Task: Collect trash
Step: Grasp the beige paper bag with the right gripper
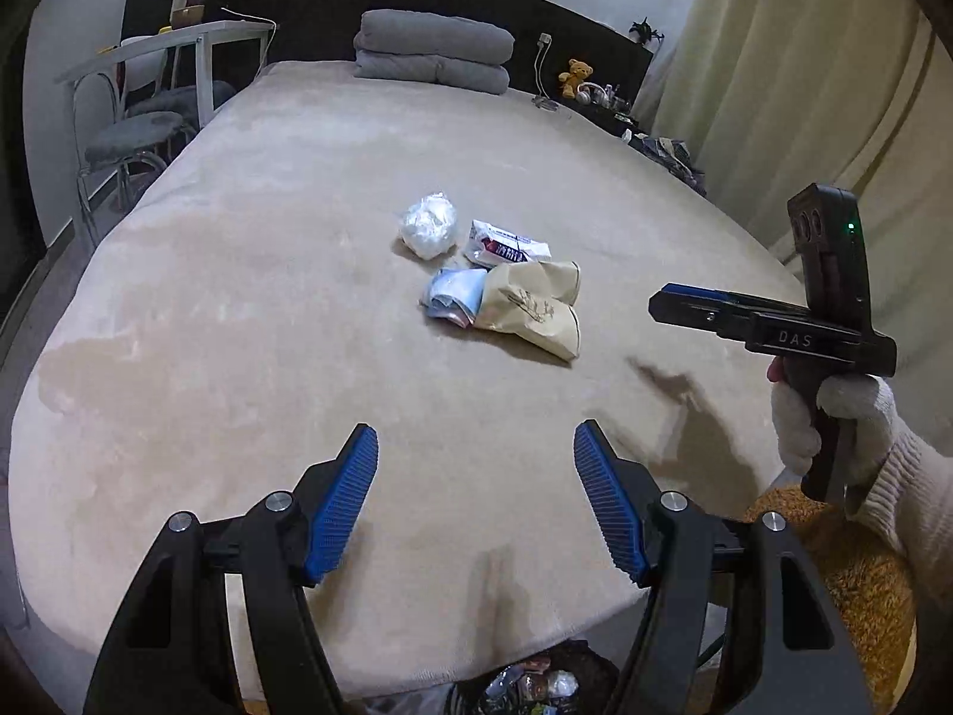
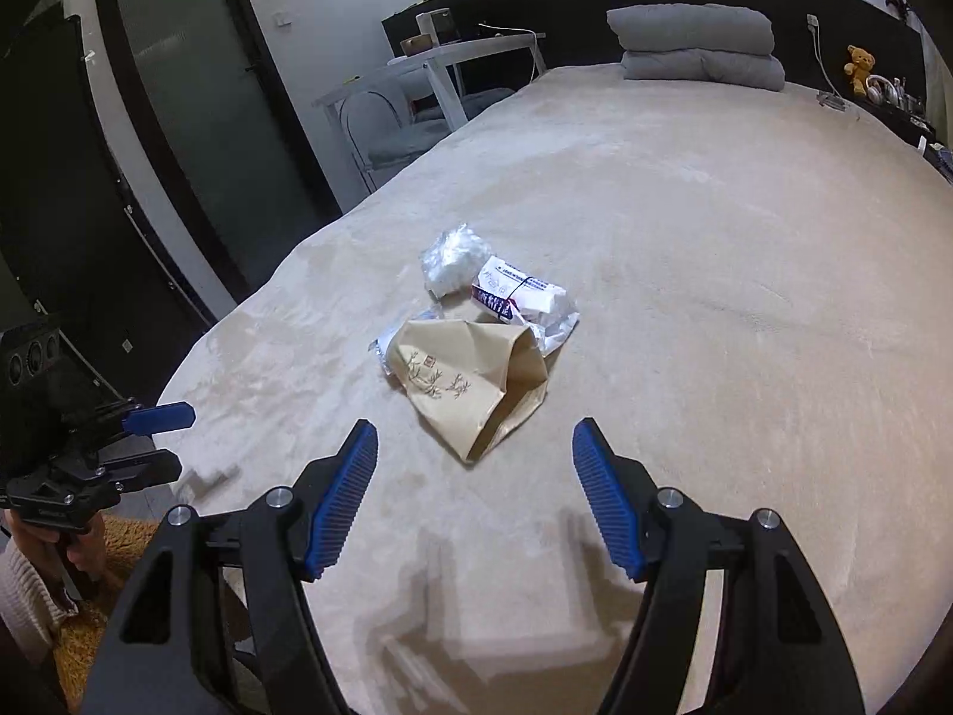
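Observation:
A small pile of trash lies mid-bed: a tan paper bag (image 1: 533, 304) (image 2: 470, 384), a crumpled clear plastic bag (image 1: 429, 226) (image 2: 452, 259), a white printed wrapper (image 1: 503, 244) (image 2: 527, 298) and a blue-pink packet (image 1: 452, 295), mostly hidden behind the paper bag in the right wrist view. My left gripper (image 1: 476, 459) is open and empty, above the bed's near edge, well short of the pile. My right gripper (image 2: 475, 453) is open and empty, just short of the paper bag. It also shows side-on in the left wrist view (image 1: 667, 304).
The beige bed cover (image 1: 238, 298) spreads wide around the pile. A folded grey blanket (image 1: 432, 50) lies at the headboard. A dark bin with trash (image 1: 530, 685) stands below the bed's near edge. A white table and chairs (image 1: 149, 89) stand left; curtain (image 1: 804, 89) right.

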`<state>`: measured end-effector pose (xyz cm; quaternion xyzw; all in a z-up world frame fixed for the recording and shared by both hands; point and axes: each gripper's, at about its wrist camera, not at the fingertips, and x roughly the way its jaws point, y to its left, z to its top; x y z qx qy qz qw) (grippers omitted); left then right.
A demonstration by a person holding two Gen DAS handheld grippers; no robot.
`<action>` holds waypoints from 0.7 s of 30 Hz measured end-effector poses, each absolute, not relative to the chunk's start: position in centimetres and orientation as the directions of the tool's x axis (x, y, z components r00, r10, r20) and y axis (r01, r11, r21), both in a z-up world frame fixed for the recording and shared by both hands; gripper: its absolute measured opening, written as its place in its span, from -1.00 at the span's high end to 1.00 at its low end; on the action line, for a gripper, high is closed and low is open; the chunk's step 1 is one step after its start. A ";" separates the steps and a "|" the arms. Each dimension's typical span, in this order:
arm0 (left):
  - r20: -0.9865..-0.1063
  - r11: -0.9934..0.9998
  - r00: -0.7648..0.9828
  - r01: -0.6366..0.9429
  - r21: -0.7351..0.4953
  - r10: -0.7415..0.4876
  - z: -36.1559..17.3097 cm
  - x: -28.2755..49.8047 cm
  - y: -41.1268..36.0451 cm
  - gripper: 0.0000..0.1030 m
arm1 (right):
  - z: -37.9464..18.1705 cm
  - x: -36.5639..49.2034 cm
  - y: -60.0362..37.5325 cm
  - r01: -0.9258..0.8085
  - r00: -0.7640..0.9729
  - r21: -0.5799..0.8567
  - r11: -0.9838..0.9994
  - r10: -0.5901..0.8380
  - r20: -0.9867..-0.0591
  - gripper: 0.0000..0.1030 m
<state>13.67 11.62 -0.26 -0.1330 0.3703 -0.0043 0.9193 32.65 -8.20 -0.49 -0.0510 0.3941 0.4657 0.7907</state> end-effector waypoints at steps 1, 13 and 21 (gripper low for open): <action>-0.679 0.967 0.727 -0.087 -0.240 -0.103 -0.1 14.1 11.8 -0.31 | -0.8 33.3 -7.8 -0.774 0.245 0.298 0.559 0.698 -0.672 -0.32; -0.688 0.971 0.723 -0.107 -0.212 -0.070 -1.1 18.4 15.3 -0.31 | -3.6 37.6 -3.2 -0.801 0.159 0.323 0.504 0.700 -0.696 -0.31; -0.696 0.970 0.716 -0.131 -0.206 -0.051 -2.1 19.6 16.9 -0.31 | -4.4 38.3 -2.6 -0.813 0.090 0.358 0.459 0.707 -0.701 0.05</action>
